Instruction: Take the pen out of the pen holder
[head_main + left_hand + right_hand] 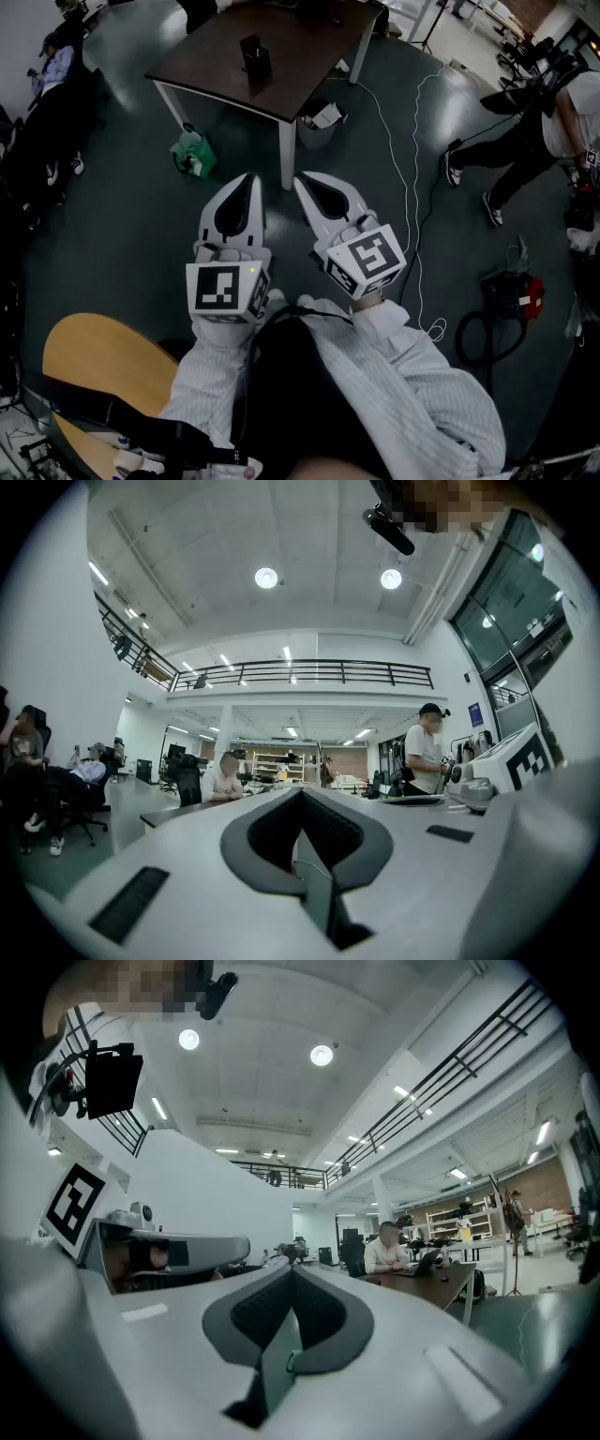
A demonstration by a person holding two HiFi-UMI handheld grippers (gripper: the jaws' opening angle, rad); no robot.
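Closest to us, our striped sleeves (pixel 394 375) run up to the two grippers, with a rounded yellow wooden surface (pixel 94 361) off at our lower left. The left gripper (pixel 250 180) is held level with its jaws pressed fully together and nothing between them; its own view shows the dark pads meeting right at the tip. Same deal with the right gripper (pixel 302 180): jaws together, empty. They hang side by side over the dark floor, tips leaning toward each other a bit but not touching.

Past the tips there's a green bag (pixel 192 155) on the floor near one table leg, and a bin (pixel 321 120) tucked just beside the corner leg nearest us. A white cable (pixel 405 159) snakes across the floor on the right.

Then comes the dark brown table (pixel 300 47) itself, well apart from both grippers. The pen holder (pixel 255 58) is a dark upright cup standing on it, toward the edge facing us. It's too small and dark from here for us to pick out the pen.

Further out, the right gripper view shows a seated person (pixel 384 1249) at a table with a laptop, and another person (pixel 553 122) is at the far right of the head view.
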